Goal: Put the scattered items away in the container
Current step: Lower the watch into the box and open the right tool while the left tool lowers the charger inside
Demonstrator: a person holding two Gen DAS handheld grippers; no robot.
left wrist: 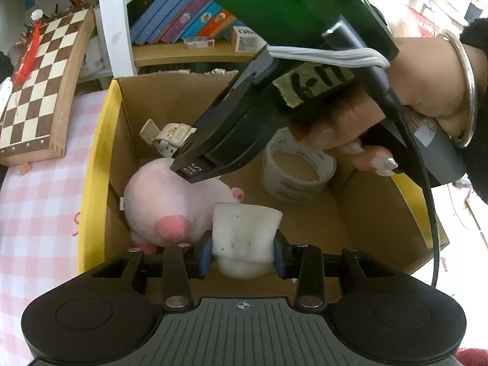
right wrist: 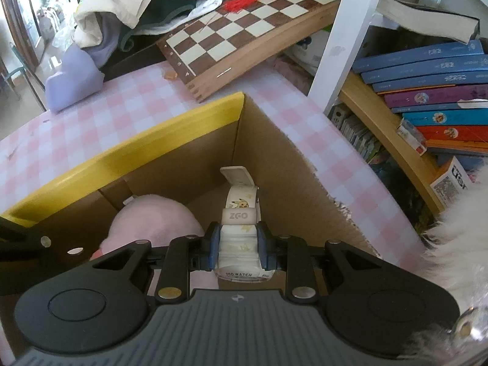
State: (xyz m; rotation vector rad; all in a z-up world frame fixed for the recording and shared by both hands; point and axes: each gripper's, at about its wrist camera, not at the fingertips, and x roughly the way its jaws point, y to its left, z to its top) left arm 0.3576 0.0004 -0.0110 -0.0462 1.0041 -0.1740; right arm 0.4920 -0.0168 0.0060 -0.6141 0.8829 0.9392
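Note:
An open cardboard box (left wrist: 94, 164) with yellow flaps sits on the pink checked tablecloth. My left gripper (left wrist: 243, 251) is shut on a white foam block (left wrist: 245, 233), held over the box's inside. My right gripper (right wrist: 238, 247) is shut on a white watch (right wrist: 238, 213) with a cartoon strap, low inside the box (right wrist: 170, 140). In the left wrist view that right gripper (left wrist: 186, 152) reaches in from the upper right with the watch (left wrist: 166, 135) hanging from its tip. A pink plush toy (left wrist: 170, 206) and a roll of tape (left wrist: 297, 169) lie on the box floor.
A wooden chessboard (right wrist: 253, 27) with a red tassel lies on the table behind the box. A purple cushion (right wrist: 73, 82) and a clothes pile are at the far left. A shelf of books (right wrist: 433, 97) stands right of the box. A hand with a bangle (left wrist: 433, 97) holds the right gripper.

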